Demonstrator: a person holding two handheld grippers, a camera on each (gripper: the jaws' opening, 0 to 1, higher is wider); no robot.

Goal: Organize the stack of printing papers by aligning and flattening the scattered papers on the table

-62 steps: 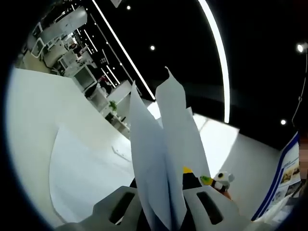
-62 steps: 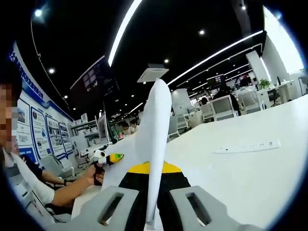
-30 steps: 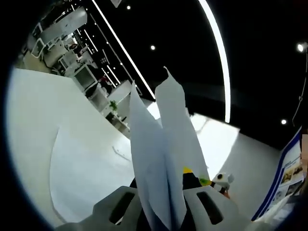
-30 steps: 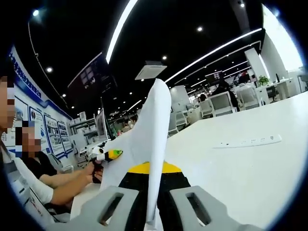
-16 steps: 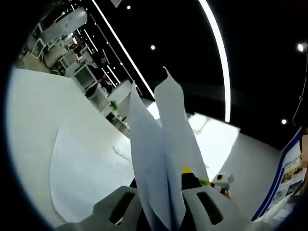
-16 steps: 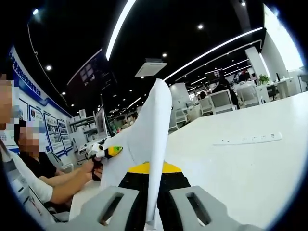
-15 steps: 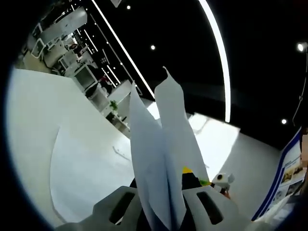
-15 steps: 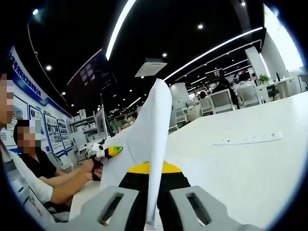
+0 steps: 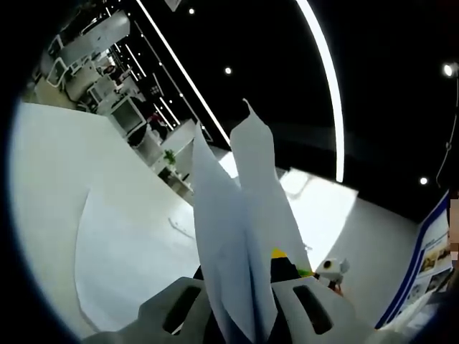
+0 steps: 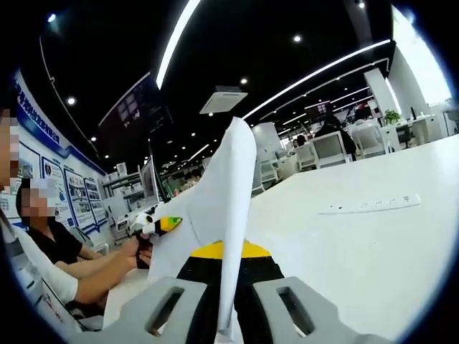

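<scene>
In the left gripper view a bunch of white printing papers point(image 9: 247, 215) stands up on edge between the grey jaws of my left gripper point(image 9: 240, 307), which is shut on them. One more sheet point(image 9: 122, 251) lies flat on the white table point(image 9: 50, 165) to the left. In the right gripper view my right gripper point(image 10: 228, 304) is shut on the same papers point(image 10: 231, 208), seen edge-on and rising from its jaws. The left gripper point(image 10: 154, 226) shows beyond the papers, held in a person's hand point(image 10: 136, 252). The right gripper point(image 9: 328, 269) peeks out behind the papers in the left gripper view.
A white power strip point(image 10: 369, 205) lies on the table point(image 10: 373, 251) to the right of the papers. A person in a black top point(image 10: 54, 244) sits at the left. Office chairs and desks point(image 10: 337, 154) stand far behind. Blue wall posters point(image 9: 430, 251) are at the right.
The papers and both grippers stay where they were. In the right gripper view the seated person at the left has shifted a little.
</scene>
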